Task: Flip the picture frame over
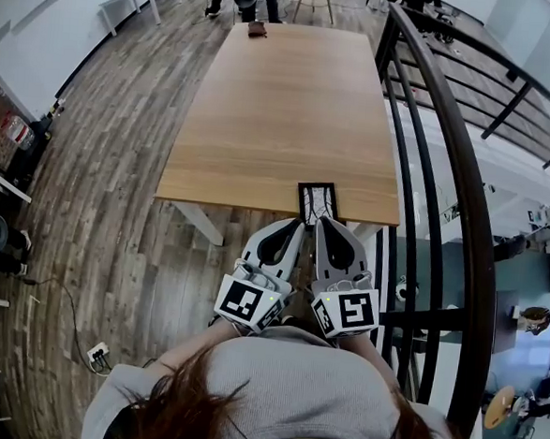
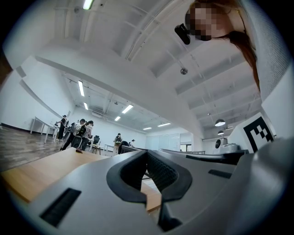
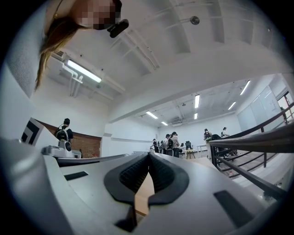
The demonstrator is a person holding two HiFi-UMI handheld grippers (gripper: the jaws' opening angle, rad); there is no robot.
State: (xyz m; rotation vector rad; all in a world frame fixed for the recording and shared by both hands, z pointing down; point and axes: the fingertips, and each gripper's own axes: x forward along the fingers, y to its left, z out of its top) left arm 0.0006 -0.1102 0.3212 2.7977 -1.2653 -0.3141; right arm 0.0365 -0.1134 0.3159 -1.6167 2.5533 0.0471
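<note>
**Picture frame at near tabletop edge; both grippers closed and empty**

Head view: a picture frame [image 1: 316, 203], dark-bordered, lies flat at the near edge of the wooden tabletop [image 1: 283, 111], right of centre. The rest of the surface is bare up to a small dark object [image 1: 257, 30] at the far end. The left gripper [image 1: 291, 226] and right gripper [image 1: 328, 224] sit side by side just off the near edge, tips beside the frame's near end. A black railing [image 1: 449, 151] runs close along the right side, and there is open wood floor [image 1: 108, 183] to the left.

Left gripper view: the left gripper [image 2: 147, 153] has its jaws together with nothing between them. The tabletop [image 2: 32, 174] stretches away at the left.

Right gripper view: the right gripper [image 3: 148, 156] has its jaws together and holds nothing. A strip of tabletop [image 3: 146, 186] shows below the pads, with the railing [image 3: 257, 142] at the right.
</note>
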